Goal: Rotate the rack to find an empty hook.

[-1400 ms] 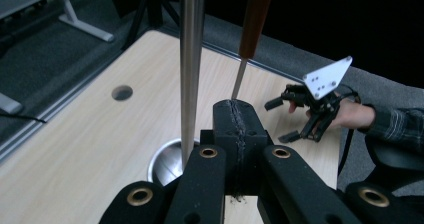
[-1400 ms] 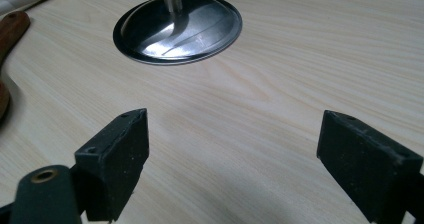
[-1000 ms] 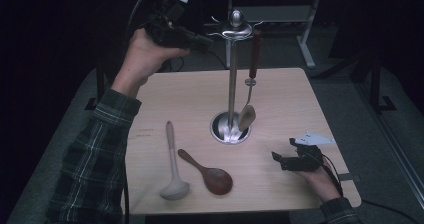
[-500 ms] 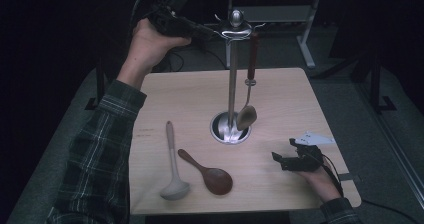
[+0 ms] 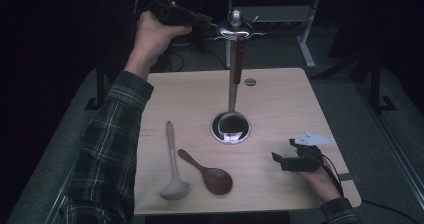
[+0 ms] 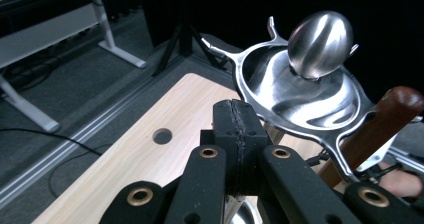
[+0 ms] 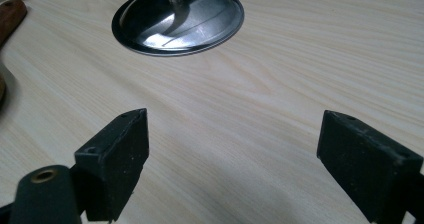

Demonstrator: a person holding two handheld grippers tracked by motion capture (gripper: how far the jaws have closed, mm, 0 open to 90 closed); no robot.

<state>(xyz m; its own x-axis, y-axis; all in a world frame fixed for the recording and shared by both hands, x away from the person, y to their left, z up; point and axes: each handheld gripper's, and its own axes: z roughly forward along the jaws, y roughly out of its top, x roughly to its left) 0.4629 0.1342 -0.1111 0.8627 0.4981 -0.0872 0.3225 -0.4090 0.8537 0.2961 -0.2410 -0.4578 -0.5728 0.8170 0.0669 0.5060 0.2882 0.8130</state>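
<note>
A: Ladle (image 5: 234, 79) — where is it kept?
B: Hung from the rack (image 5: 235, 28) at twelve o'clock, for drainage.
A: And the left gripper (image 6: 239, 134)?
B: Pressed together, empty, beside the rack's top; right gripper (image 7: 235, 154) spread, rested at four o'clock.

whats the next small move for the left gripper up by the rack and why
Probably draw the left gripper back and down toward the table. Its jaws are shut with nothing between them, beside the rack's top, where the wooden-handled ladle already hangs. The grey ladle and brown spoon lie on the table, likely next to hang.
</note>
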